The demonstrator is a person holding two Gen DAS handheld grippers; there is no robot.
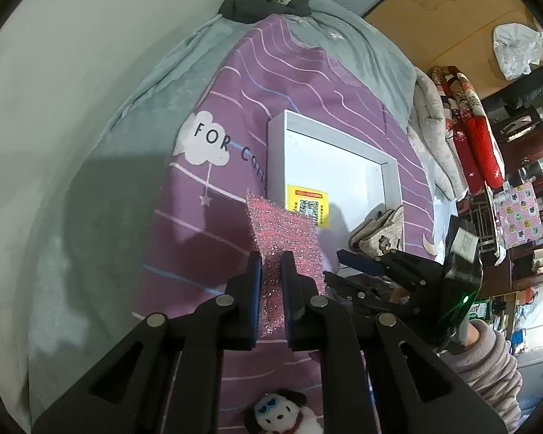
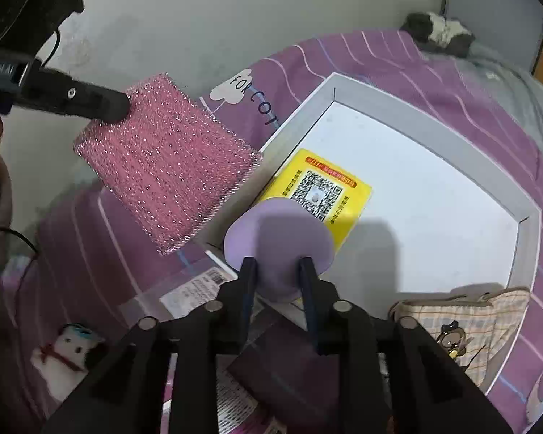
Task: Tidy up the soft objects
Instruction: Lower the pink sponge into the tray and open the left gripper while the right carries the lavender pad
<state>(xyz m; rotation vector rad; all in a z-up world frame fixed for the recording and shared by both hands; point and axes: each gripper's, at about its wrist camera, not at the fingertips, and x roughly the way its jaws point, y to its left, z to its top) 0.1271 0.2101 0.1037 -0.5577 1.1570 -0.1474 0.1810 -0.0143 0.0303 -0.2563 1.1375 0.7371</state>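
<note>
While pinched, pink sponge [image 1: 284, 238] juts beyond left claw [image 1: 271, 271].

Right tongs [image 2: 277, 267] flank a lilac round sponge [image 2: 278, 231] — over white tray [image 2: 525, 253].

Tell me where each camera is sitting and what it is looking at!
Left wrist: rides the left hand-held gripper, looking down at the sparkly pink scrubbing sponge it pinches, over the purple striped bedspread; the right hand-held gripper and a fleece sleeve show.
Right wrist: rides the right hand-held gripper, looking down at the round lilac foam pad between its fingers.
Shared: the sponge, shallow white cardboard box, checked beige cloth pouch, white plush dog.
</note>
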